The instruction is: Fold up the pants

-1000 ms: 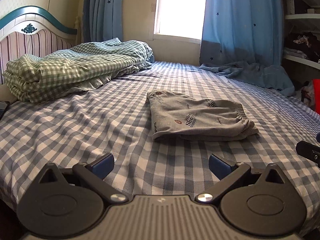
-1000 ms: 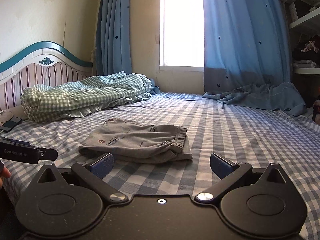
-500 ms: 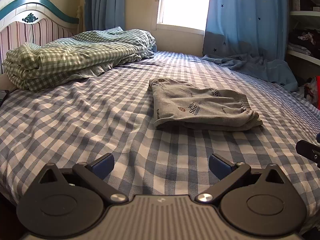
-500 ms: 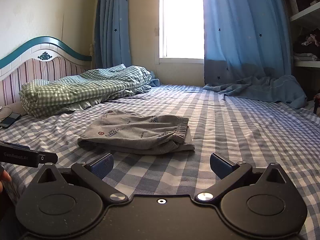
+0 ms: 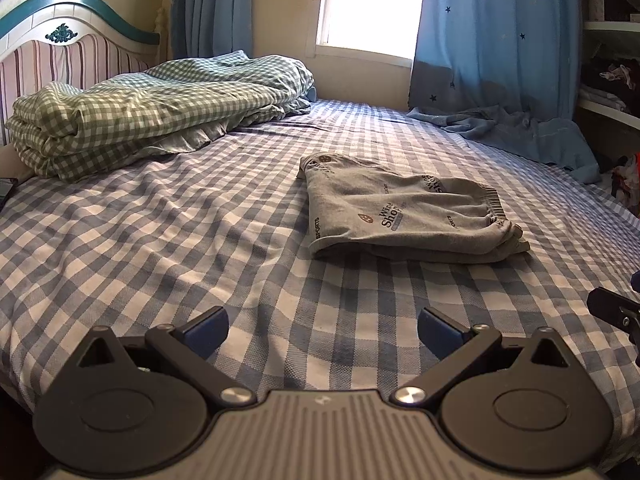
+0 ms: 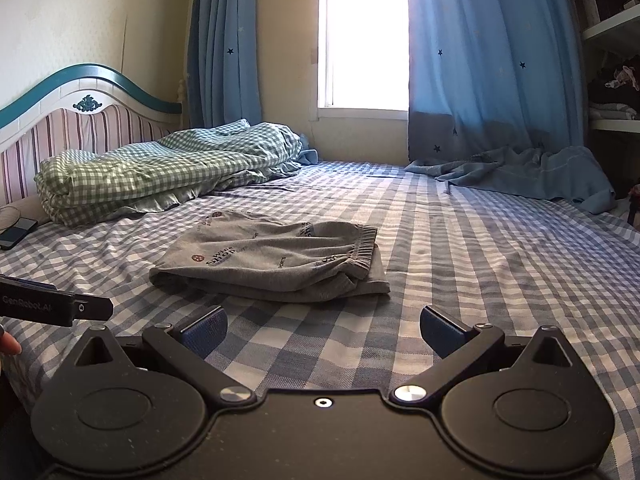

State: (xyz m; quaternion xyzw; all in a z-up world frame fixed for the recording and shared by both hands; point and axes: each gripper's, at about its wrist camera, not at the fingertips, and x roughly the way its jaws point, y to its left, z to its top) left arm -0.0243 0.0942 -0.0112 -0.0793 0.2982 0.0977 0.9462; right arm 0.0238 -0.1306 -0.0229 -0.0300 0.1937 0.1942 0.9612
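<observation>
**Already folded, grippers idle**

Plainly, the grey pants (image 5: 404, 216) lie folded mid-bed (image 5: 160, 240), printed "SPORTS". Only the right wrist view shows "GenRobot.AI" on the left gripper (image 6: 56, 306), a fingertip beside it. Both the left gripper (image 5: 320, 326) and right gripper (image 6: 322, 326) hover level near the bed's front edge, jaws spread, holding nothing.

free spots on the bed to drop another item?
Bare checked sheet between the gray pants and the green quilt, and right of the pants toward the blue curtain heap. Crowded along the headboard: quilt, phone.
</observation>
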